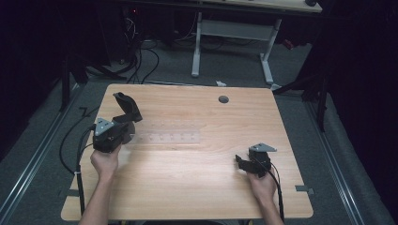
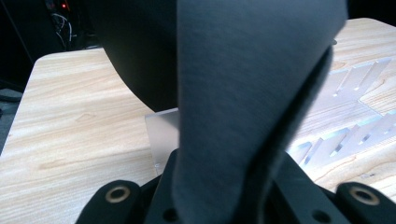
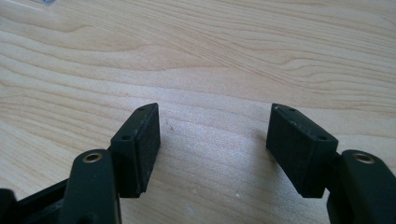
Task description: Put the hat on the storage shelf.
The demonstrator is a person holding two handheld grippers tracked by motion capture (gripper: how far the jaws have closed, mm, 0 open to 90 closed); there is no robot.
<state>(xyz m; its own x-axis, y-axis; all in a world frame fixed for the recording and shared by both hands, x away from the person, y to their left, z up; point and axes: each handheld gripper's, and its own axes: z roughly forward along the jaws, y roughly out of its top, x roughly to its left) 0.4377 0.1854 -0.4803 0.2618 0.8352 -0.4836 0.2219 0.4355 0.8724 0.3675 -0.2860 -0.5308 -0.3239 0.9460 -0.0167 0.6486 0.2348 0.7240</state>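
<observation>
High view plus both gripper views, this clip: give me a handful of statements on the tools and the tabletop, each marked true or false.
1. The left tool is clamped on a dark grey cloth-like piece. True.
2. The right tool is shut on a small block. False: its jaws stand apart with bare wood between them.
3. A clear plastic rack lies flat on the table, to the right of the left tool in the high view. True.
4. The right tool rests on the clear plastic rack. False: it sits apart from it, near the table's right side.
5. A round grey grommet sits in the tabletop near the far edge. True.
</observation>
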